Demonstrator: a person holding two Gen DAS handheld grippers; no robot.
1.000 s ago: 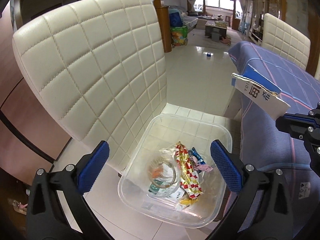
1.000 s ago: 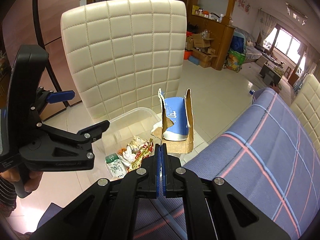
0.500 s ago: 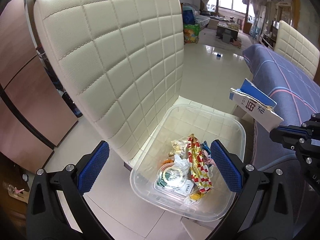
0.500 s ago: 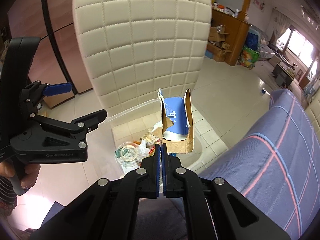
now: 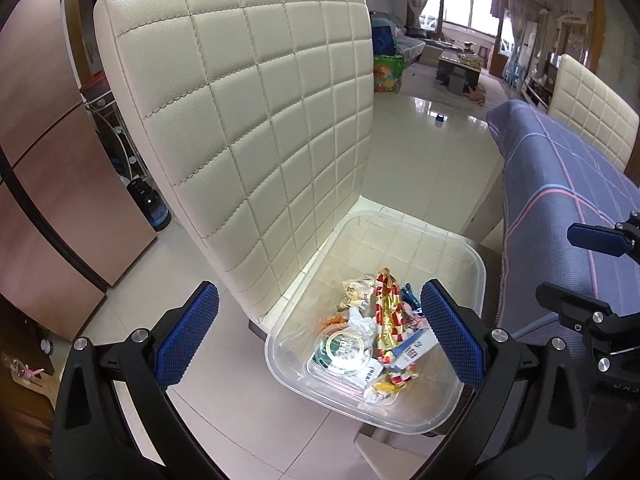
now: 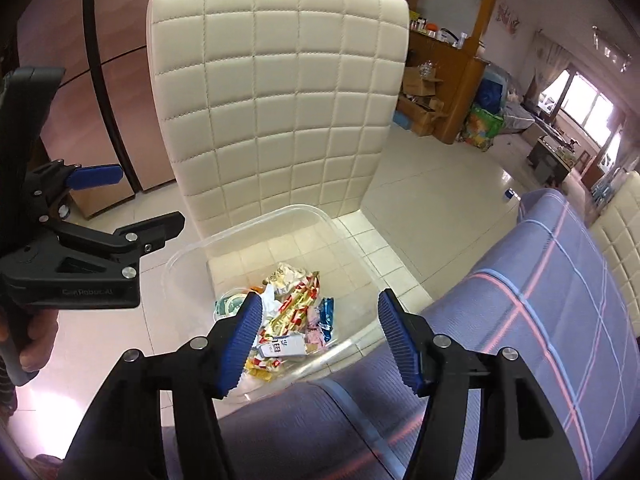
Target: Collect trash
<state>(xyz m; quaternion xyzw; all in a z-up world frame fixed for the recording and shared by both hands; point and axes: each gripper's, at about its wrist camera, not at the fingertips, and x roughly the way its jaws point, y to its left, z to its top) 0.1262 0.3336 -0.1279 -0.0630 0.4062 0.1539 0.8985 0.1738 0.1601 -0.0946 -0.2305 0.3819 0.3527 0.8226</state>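
Left gripper point(image 5: 320, 336): fingers point(image 5: 188, 334) spread wide with nothing between them; it hangs over the near-left edge of the bin; in the right wrist view its body shows at the left point(image 6: 100, 256), gripped by a hand point(image 6: 28, 340)
Right gripper point(image 6: 320, 338): fingers point(image 6: 244, 340) wide apart and empty; poised above the near side of the bin, by the edge of the cloth
Bin point(image 5: 472, 264): clear plastic tub standing on the seat of the cream quilted chair point(image 5: 256, 120); seen also from the right wrist point(image 6: 188, 256)
Trash: a loose heap in the near part of the bin; a red, gold and white wrapper point(image 5: 386, 320) lies lengthwise through the middle; a round clear lid with green print point(image 5: 344, 350) to its left; a torn blue and white carton piece point(image 6: 282, 346) lies flat on top at the near end; a small blue wrapper point(image 6: 327, 312) beside it
Worktop: covered by a purple cloth with pink and pale stripes point(image 6: 540, 300); its edge is just beside the bin
Floor point(image 5: 424, 152): glossy pale tiles
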